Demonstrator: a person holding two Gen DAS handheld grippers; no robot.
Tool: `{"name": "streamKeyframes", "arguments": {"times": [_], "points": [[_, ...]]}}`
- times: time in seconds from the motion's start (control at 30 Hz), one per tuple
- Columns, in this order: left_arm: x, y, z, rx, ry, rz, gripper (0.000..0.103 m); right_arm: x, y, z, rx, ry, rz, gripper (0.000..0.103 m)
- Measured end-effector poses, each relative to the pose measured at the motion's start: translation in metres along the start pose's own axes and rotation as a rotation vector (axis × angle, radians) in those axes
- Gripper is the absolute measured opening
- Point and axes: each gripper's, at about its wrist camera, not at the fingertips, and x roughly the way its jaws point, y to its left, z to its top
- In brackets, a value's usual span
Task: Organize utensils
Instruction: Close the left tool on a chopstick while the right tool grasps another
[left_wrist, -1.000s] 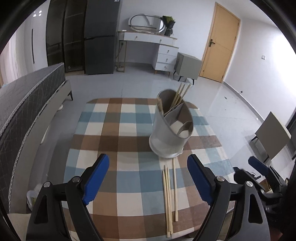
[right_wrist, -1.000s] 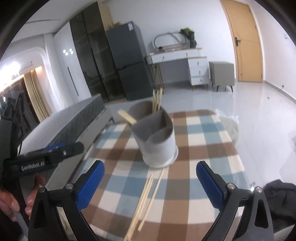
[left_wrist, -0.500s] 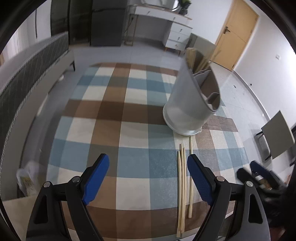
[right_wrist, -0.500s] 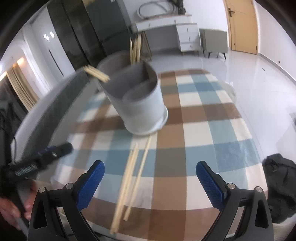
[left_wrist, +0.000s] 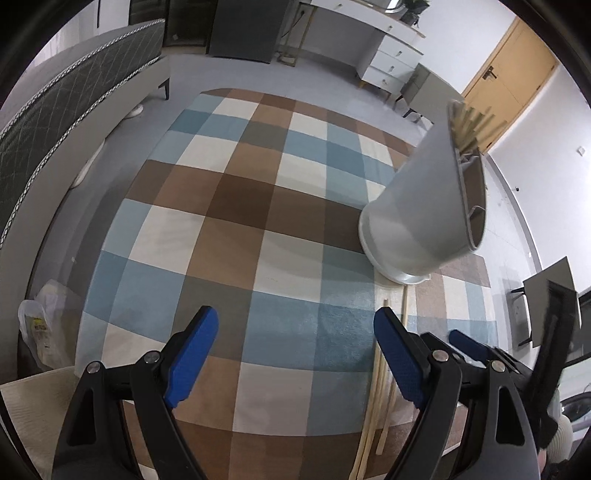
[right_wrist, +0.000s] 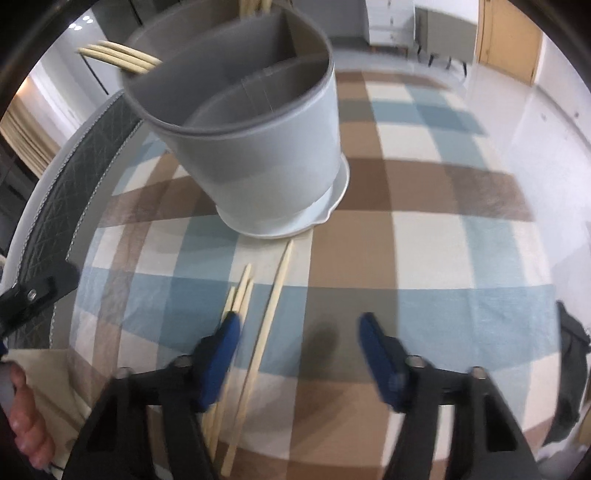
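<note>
Right tongs (right_wrist: 299, 332) are low over the checked tabletop (right_wrist: 424, 192), angled steeply down, jaws have just been closing and now stand about half open. One loose chopstick (right_wrist: 275, 295) lies in the gap nearer the left pad, pads not pressing on it. A bundle of other chopsticks (right_wrist: 240, 291) sits just under or beside that left pad; can't tell if it touches.

Left tongs (left_wrist: 295, 354) are wide and empty, hanging over bare cloth left of the sticks.

Divided utensil holder (right_wrist: 258, 129) stands just beyond the stick tips, some chopsticks (right_wrist: 118, 57) already in its far compartments.

To do this grab well, I'd say:
- centre the single stick between the pads before closing further
- keep the left pad clear of the bundle, else it drags along
- pinch near mid-length so it doesn't swing
- lift clear of the holder rim before tipping it in
</note>
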Motion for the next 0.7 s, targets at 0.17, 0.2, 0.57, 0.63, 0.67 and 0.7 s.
{"name": "streamKeyframes", "arguments": {"times": [0.17, 0.2, 0.57, 0.63, 0.67, 0.7], "points": [[0.006, 0.014, 0.006, -0.069, 0.035, -0.001, 0.083, 0.019, 0.007, 0.012, -0.04, 0.012, -0.056, 0.044], [0.007, 0.018, 0.007, -0.085, 0.04, -0.004, 0.083, 0.022, 0.009, 0.015, -0.048, 0.011, -0.056, 0.043], [0.005, 0.027, 0.013, -0.133, 0.042, -0.025, 0.083, 0.033, 0.038, 0.023, -0.171, -0.029, -0.196, 0.026], [0.005, 0.028, 0.013, -0.134, 0.043, -0.027, 0.083, 0.033, 0.041, 0.023, -0.182, -0.032, -0.208, 0.022], [0.005, 0.028, 0.013, -0.133, 0.045, -0.028, 0.083, 0.033, 0.042, 0.022, -0.187, -0.033, -0.212, 0.022], [0.005, 0.028, 0.013, -0.132, 0.044, -0.028, 0.083, 0.033, 0.045, 0.022, -0.19, -0.032, -0.211, 0.019]]}}
